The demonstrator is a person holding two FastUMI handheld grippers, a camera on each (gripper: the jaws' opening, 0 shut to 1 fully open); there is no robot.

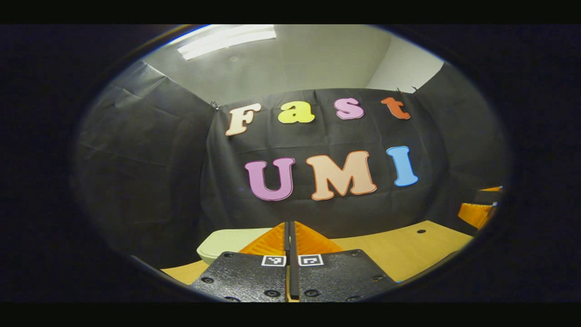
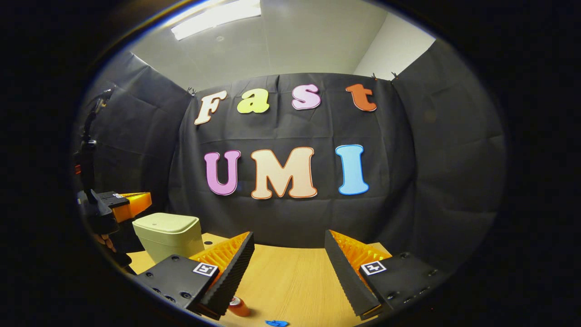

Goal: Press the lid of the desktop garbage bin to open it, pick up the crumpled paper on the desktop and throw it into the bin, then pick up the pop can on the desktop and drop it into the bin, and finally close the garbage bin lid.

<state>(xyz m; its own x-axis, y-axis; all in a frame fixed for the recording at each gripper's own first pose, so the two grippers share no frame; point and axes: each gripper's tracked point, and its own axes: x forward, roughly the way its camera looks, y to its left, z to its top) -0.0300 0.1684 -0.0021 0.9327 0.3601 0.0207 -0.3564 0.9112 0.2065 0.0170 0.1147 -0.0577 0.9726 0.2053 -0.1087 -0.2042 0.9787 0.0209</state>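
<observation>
- The left gripper (image 1: 290, 236) hangs above the counter (image 1: 408, 250) with its fingers pressed together, nothing between them.
- Just past those fingers, a little to the left, sits the bin (image 1: 227, 240), pale green, lid down.
- In the right gripper view the same bin (image 2: 169, 236) stands at the far left of the counter (image 2: 290, 281), lid flat and closed.
- The right gripper (image 2: 288, 259) is held over the middle of the counter, fingers spread wide with bare wood between them.
- The can (image 2: 238, 306) lies on the counter close under the right gripper's left finger, near the front edge; part of it is hidden by that finger.
- A small blue scrap (image 2: 277, 323) lies on the counter just right of the can.
- At the far left of the right gripper view the left gripper (image 2: 129, 202) hovers beside the bin, with a hand (image 2: 106, 240) below it.
- I cannot make out the paper.
</observation>
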